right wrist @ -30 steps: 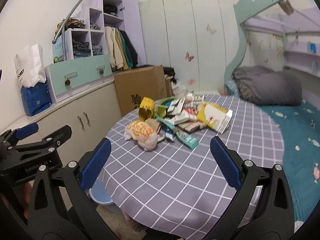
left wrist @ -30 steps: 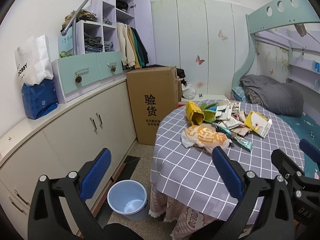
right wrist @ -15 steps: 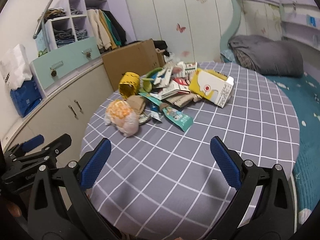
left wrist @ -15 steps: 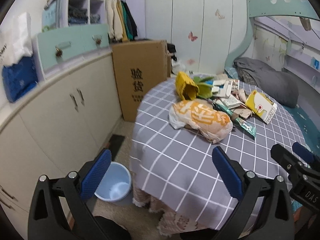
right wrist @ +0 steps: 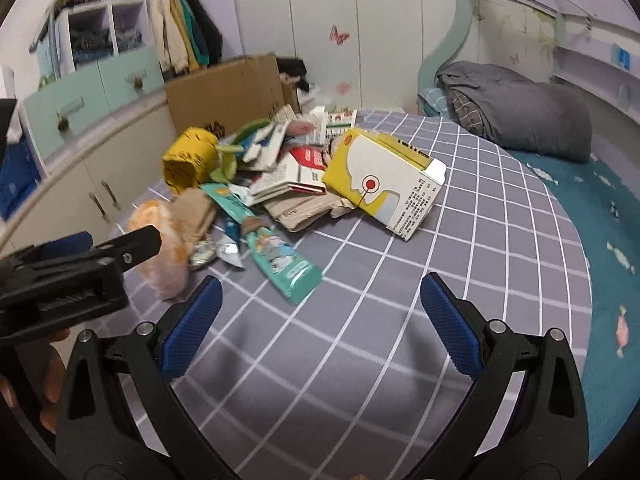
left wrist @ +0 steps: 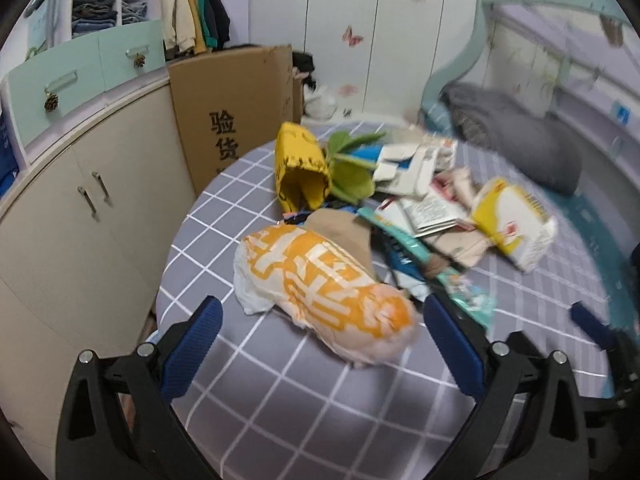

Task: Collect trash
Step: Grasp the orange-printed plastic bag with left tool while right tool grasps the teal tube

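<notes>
A pile of trash lies on a round table with a grey checked cloth (left wrist: 280,392). Nearest is a crumpled orange-and-white plastic bag (left wrist: 324,292), also in the right wrist view (right wrist: 168,240). Behind it lie a yellow paper bag (left wrist: 300,168), a teal wrapper (right wrist: 276,256), a yellow-and-white carton (right wrist: 384,184) and several cards and papers. My left gripper (left wrist: 320,344) is open, its blue pads on either side of the orange bag's near end, just short of it. My right gripper (right wrist: 316,320) is open and empty over bare cloth, in front of the teal wrapper.
Cream cabinets (left wrist: 80,208) with mint drawers run along the left wall. A tall cardboard box (left wrist: 236,112) stands behind the table. A bed with a grey quilt (right wrist: 520,108) lies to the right. The left gripper's body (right wrist: 68,276) shows at the right view's left edge.
Both grippers have moved forward and lower over the table, closer to the trash pile. The blue bin on the floor has dropped out of the left view. Both stay open.
</notes>
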